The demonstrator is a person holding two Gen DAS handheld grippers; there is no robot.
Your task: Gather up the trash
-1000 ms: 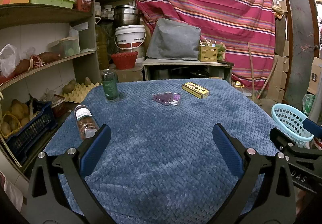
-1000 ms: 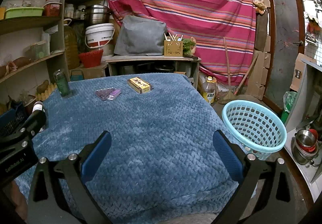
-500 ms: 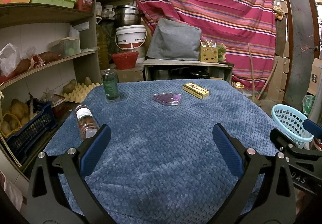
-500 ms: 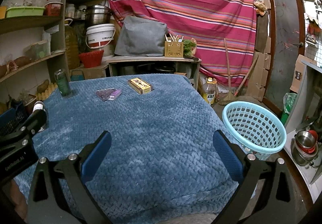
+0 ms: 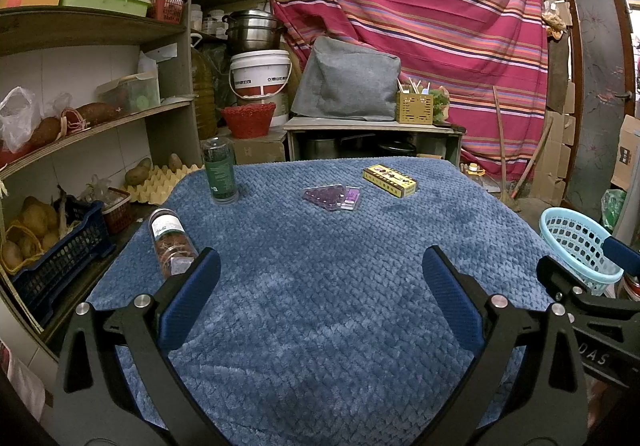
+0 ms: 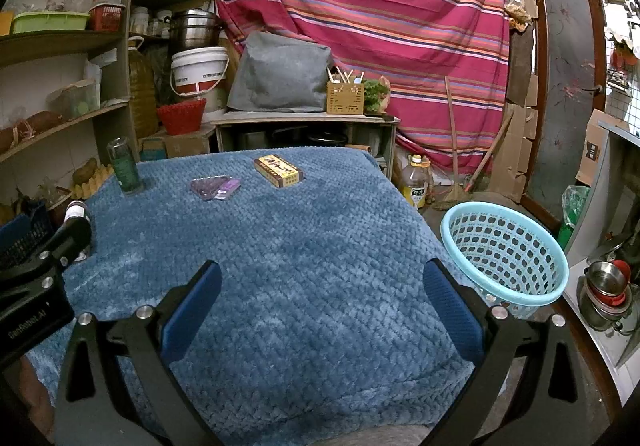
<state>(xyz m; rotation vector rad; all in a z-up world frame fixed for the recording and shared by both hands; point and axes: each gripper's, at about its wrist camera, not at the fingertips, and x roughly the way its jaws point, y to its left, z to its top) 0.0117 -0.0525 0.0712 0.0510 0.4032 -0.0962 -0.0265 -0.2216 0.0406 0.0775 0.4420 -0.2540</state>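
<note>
Both tools — left tool (image 5: 320,286), right tool (image 6: 322,294) — gape empty over two bottles (image 5: 218,175), one basket (image 6: 506,252).

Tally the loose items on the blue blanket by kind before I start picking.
Bottles: 2, green one upright, clear one lying down
Boxes: 1, yellow
Blister packs: 1, purple
Total: 4

Both wrist cameras sit low at the counter's (image 5: 320,306) near edge, facing its far edge and the striped curtain (image 6: 380,5). The left view stands nearer the shelves (image 5: 80,29), the right nearer the basket (image 6: 504,254); both share the counter top.
</note>
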